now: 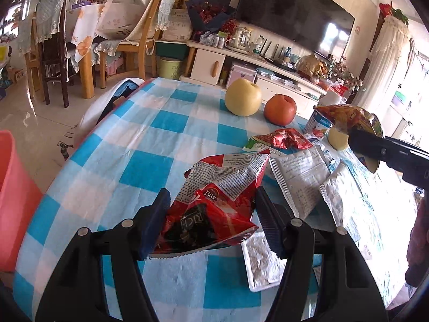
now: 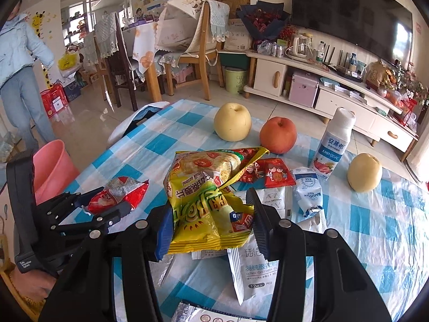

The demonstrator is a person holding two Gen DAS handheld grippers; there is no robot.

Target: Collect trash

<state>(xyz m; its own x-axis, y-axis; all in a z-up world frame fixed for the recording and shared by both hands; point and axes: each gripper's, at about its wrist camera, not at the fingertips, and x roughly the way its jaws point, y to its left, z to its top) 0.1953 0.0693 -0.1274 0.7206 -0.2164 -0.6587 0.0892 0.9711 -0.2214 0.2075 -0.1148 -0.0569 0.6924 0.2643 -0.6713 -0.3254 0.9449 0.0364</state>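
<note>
My left gripper (image 1: 211,198) is shut on a crumpled red snack wrapper (image 1: 214,209), held just above the blue checked tablecloth (image 1: 150,145). The right wrist view shows that gripper (image 2: 107,212) at the left with the red wrapper (image 2: 118,193) in its jaws. My right gripper (image 2: 211,209) is shut on a yellow oatmeal bag (image 2: 203,196), lifted off the table. From the left wrist view the right gripper (image 1: 359,139) appears at the right edge with that bag (image 1: 348,115). More trash lies on the cloth: a small red packet (image 2: 270,173), white sachets (image 2: 254,268) and a white pouch (image 2: 305,190).
A pink bin (image 2: 53,166) stands on the floor left of the table. A yellow pear (image 2: 232,122), a red apple (image 2: 278,135), a yogurt bottle (image 2: 333,145) and a second pear (image 2: 364,173) sit on the far side. A person (image 2: 18,61) stands at the far left.
</note>
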